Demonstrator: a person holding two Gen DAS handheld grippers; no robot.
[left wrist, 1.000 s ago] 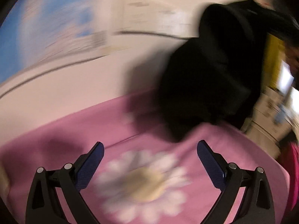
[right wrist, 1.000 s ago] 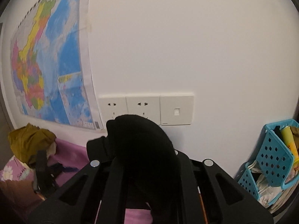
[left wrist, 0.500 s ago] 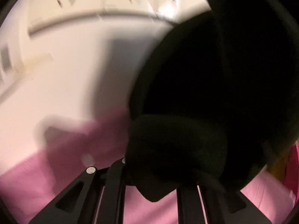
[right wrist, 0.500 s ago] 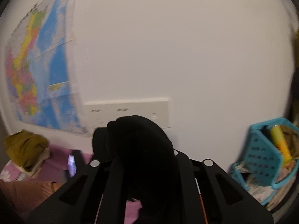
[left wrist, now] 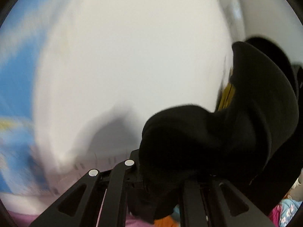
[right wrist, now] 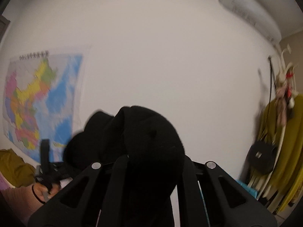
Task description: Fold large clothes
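A black garment (left wrist: 217, 136) hangs bunched over my left gripper (left wrist: 151, 172), which is shut on a fold of it; the cloth stretches up and off to the right. The right wrist view shows the same black garment (right wrist: 144, 143) heaped over my right gripper (right wrist: 149, 168), also shut on the cloth. Fabric covers the fingertips of both grippers. Both grippers point level at a white wall, high above the pink bed cover (left wrist: 20, 218). At the lower left of the right wrist view a hand (right wrist: 42, 188) holds the other gripper's handle.
A coloured wall map (right wrist: 36, 102) hangs at the left. An air conditioner (right wrist: 248, 7) is mounted at the upper right. A rack with mustard-yellow clothes (right wrist: 282, 151) and a black bag (right wrist: 262, 158) stands at the right. An olive garment (right wrist: 13, 168) lies at the far left.
My left gripper shut on the black garment after standing open over the pink daisy cover. Both grippers rose with the cloth; the bed and wall sockets dropped out of view.
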